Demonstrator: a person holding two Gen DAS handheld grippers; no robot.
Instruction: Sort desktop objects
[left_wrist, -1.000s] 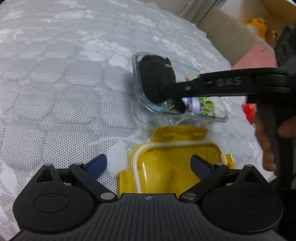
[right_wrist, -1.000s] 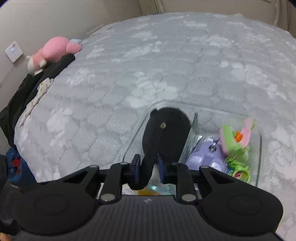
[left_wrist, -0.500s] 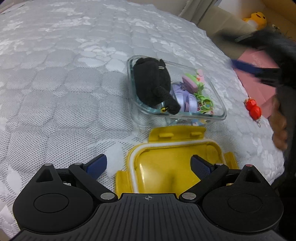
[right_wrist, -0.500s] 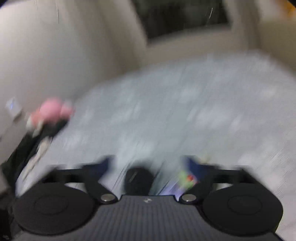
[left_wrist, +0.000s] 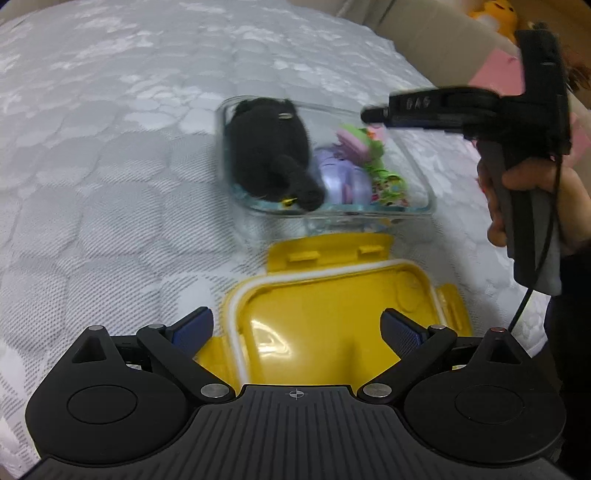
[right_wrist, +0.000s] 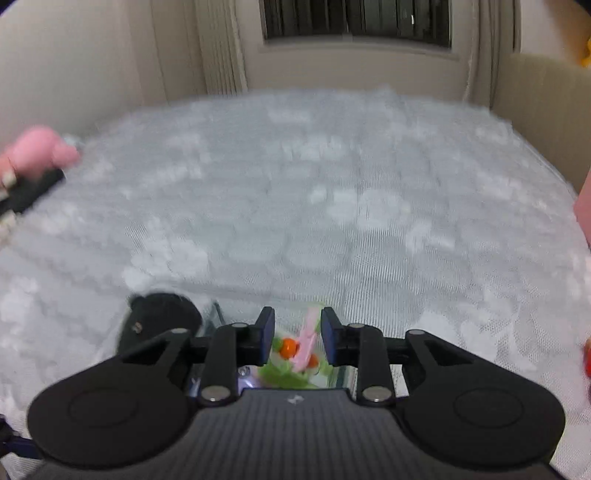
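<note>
Released since a second ago: black plush toy (left_wrist: 267, 147), lying in clear glass container (left_wrist: 417, 184); right gripper (right_wrist: 297, 338) closing, empty; left gripper (left_wrist: 295, 328) wide open, empty, over yellow lid (left_wrist: 332, 295).

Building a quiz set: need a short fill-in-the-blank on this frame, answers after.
1. The black plush toy lies inside the clear ____ container.
2. The lid lying beside the container is ____ in colour.
3. The left gripper hovers with its jaws ____ over the lid.

Answers: glass; yellow; open
</note>
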